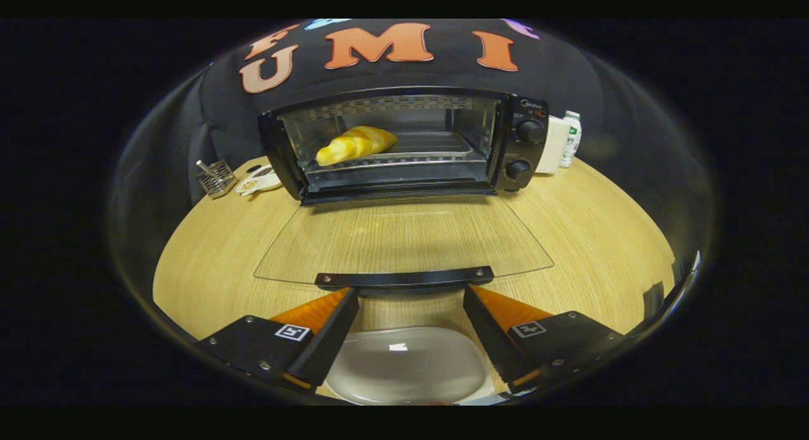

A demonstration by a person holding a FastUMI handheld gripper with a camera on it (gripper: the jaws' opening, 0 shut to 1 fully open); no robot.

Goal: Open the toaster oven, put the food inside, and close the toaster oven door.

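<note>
the golden, crescent-shaped croissant [356, 143] lay on the wire rack [436, 150] inside the black toaster oven [404, 143], toward the rack's left side and angled across it. the oven stood at the far side of the round, pale wooden table [600, 231], its clear glass door [404, 238] folded all the way down flat, so the table's grain showed through the pane. the door's black bar handle [404, 278] sat at the near edge, just ahead of the gripper [411, 294], whose two fingers were spread wide apart and held nothing, their tips just short of the handle's two ends. a white, rounded plate [407, 367] rested on the table below and between the fingers. left of the oven were a small wire basket [216, 177] and a little white dish [258, 181]; to its right stood a white box [554, 145] and a white bottle with a green label [572, 136].
</note>
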